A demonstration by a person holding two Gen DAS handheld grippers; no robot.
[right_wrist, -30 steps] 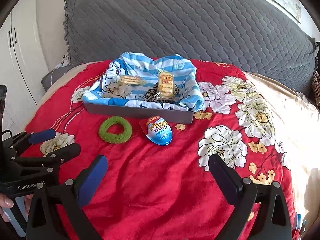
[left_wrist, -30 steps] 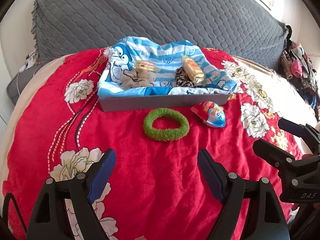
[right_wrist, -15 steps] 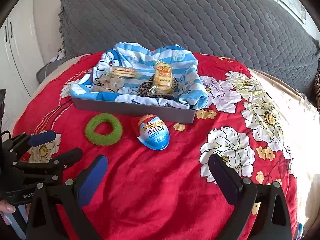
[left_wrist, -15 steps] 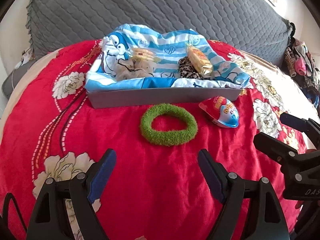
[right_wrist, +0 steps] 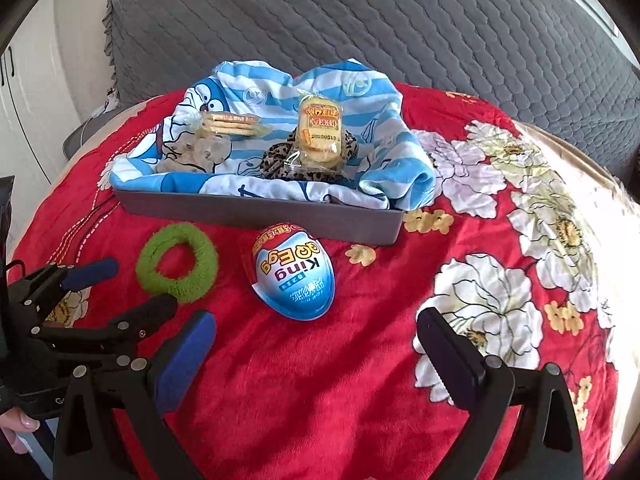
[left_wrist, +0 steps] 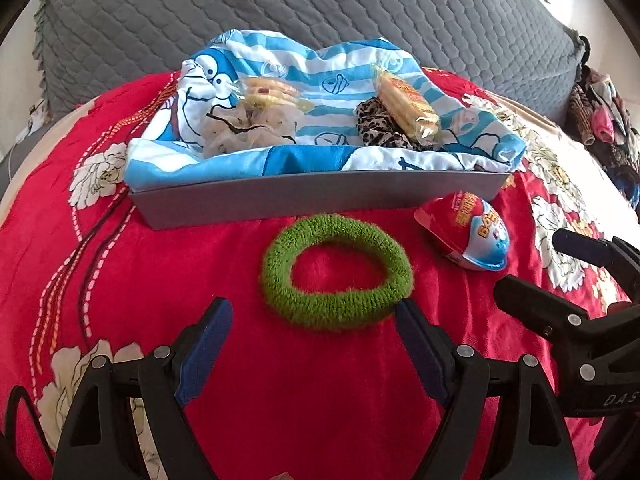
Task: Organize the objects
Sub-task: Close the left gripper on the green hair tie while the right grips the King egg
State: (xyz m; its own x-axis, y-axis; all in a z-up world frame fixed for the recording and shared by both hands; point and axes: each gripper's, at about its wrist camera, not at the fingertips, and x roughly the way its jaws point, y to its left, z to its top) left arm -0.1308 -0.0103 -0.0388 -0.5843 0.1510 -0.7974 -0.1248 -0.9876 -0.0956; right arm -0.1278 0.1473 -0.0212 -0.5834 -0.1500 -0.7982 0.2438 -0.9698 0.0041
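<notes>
Scrunchie (left_wrist: 336,270), green, fuzzy, looks soft and feather-light, lies just ahead of the left gripper (left_wrist: 310,322)'s wide-apart jaws, so pinch across one side of the loop, while only the right wrist view shows the glossy egg (right_wrist: 294,274) centred before the right gripper (right_wrist: 316,340)'s empty, spread jaws.

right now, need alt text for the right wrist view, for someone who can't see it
An open right hand-held gripper points at a blue and red toy egg lying on a red flowered blanket. A green hair tie lies left of the egg. Behind both, a grey tray lined with blue striped cloth holds wrapped snacks and scrunchies.
</notes>
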